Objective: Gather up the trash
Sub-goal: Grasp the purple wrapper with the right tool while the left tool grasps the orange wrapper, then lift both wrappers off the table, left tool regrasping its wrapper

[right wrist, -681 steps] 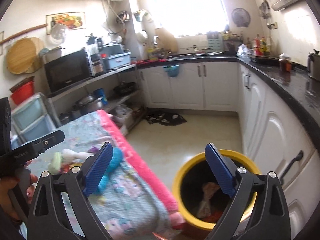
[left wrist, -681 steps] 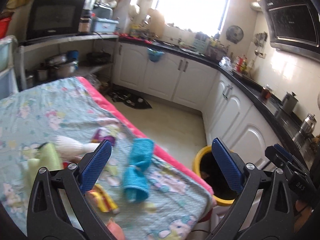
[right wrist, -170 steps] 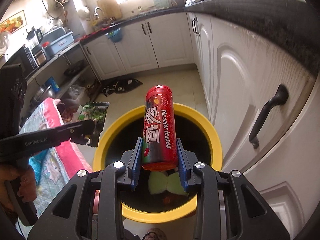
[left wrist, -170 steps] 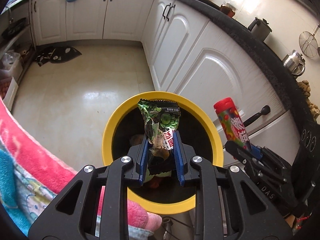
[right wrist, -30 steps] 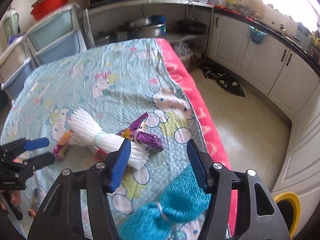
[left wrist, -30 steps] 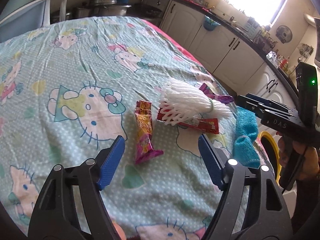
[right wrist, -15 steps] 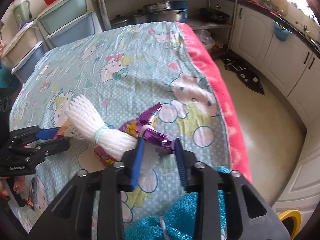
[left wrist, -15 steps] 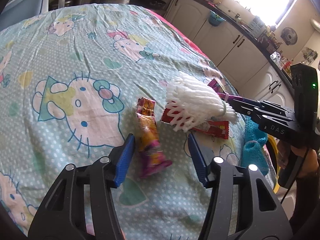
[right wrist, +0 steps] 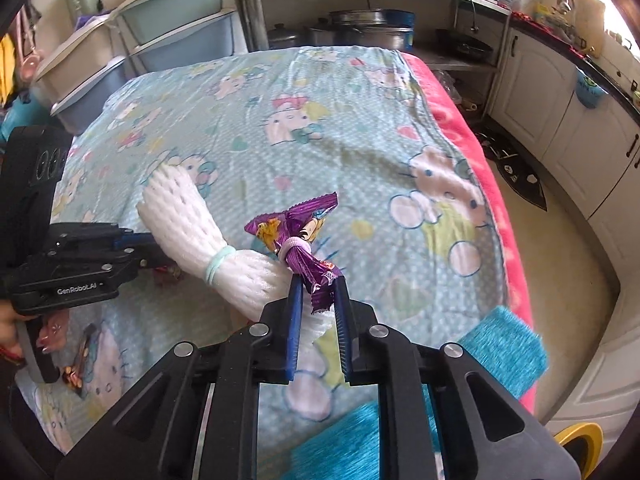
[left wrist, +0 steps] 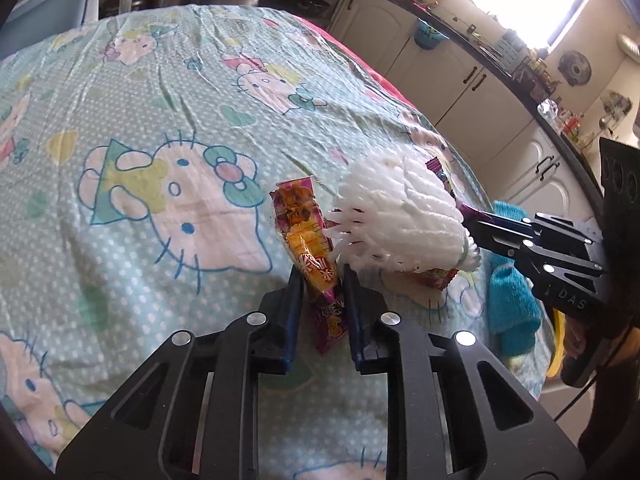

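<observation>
My left gripper (left wrist: 320, 280) has just closed on the orange snack wrapper (left wrist: 306, 232) lying on the bedsheet (left wrist: 160, 120); my right gripper (right wrist: 316, 292) has just clamped the purple wrapper (right wrist: 296, 236) beside the white foam net (right wrist: 188, 224); both grips sit near the tail ends, so I judge either wrapper could slip free on lifting, or snag the net and drag it along.
</observation>
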Demonstrator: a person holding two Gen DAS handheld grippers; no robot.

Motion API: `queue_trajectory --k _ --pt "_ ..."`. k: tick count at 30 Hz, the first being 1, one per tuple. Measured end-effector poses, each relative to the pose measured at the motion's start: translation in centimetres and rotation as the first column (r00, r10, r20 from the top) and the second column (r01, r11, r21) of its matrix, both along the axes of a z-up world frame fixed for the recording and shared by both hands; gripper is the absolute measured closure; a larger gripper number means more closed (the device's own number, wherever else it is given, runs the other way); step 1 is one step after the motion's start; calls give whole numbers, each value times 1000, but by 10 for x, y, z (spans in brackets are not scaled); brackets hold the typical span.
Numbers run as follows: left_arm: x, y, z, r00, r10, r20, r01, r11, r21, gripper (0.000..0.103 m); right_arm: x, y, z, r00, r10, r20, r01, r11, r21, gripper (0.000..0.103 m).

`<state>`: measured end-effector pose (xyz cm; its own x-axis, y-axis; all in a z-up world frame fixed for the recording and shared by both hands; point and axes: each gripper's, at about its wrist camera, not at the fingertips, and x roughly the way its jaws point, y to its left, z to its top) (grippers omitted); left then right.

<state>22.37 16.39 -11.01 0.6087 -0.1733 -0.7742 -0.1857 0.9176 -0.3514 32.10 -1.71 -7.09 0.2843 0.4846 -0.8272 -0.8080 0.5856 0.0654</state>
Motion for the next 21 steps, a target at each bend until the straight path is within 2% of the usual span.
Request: queue_trajectory --k 17,21 --pt "-71 -1 30 999 -21 38 16 994 107 92 -57 -28 24 999 -33 9 32 995 97 90" --pt "-89 -10 43 996 -61 60 52 988 146 92 -70 -38 32 999 -48 15 46 991 125 90"
